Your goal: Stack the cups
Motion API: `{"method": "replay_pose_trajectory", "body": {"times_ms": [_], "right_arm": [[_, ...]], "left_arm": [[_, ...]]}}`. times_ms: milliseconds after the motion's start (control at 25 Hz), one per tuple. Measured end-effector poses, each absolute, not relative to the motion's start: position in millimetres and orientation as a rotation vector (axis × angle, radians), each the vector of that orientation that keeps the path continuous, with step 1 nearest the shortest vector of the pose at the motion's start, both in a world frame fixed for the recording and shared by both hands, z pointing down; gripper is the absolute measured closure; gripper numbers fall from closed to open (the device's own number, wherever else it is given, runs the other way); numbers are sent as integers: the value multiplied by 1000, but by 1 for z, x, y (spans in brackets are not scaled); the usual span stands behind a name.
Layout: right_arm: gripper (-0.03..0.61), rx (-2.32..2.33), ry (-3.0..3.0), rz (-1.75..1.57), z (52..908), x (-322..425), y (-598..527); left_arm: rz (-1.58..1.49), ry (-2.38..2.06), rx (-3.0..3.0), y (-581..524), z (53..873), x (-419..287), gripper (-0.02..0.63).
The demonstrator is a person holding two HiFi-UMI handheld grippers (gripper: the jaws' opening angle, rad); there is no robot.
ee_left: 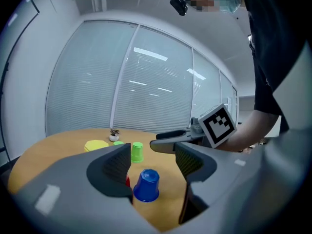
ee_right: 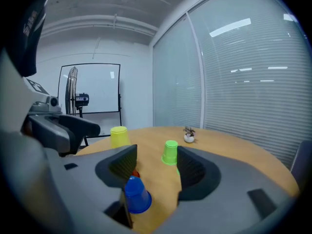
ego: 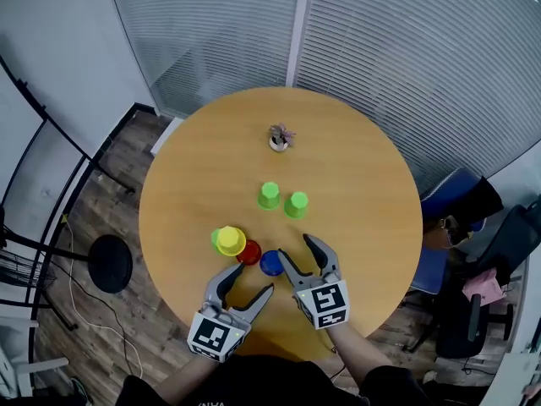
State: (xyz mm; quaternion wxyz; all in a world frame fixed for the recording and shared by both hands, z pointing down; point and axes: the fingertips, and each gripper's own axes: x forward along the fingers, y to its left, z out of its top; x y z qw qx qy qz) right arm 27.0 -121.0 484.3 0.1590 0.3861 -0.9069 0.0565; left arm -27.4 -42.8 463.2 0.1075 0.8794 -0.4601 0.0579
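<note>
Blue cup point(ego: 271, 263) sits inverted just ahead of left gripper point(ego: 255, 277) and right gripper point(ego: 294, 244); both spread, empty.

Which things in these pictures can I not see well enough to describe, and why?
Red cup: left gripper view, nearly all behind a jaw.
Green edge: head view, covered by the yellow cup; whether it is a cup is unclear.
Potted plant: too small in every view for detail.

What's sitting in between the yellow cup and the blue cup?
A red cup sits between the yellow cup and the blue cup, close against both. The head view shows it best.
</note>
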Motion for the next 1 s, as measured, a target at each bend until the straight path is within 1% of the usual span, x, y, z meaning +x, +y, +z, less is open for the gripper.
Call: {"method": "replay_pose_trajectory", "body": {"times_ms": [400,1000], "right_arm": [[327,1073,-2511,76,524,46,-184],[328,1094,-2418,133,577,42,-248]], "left_arm": [[133,-1336,2528,-45,482,12,325],[144,-1305,2462,-73,498,9,325]]}}
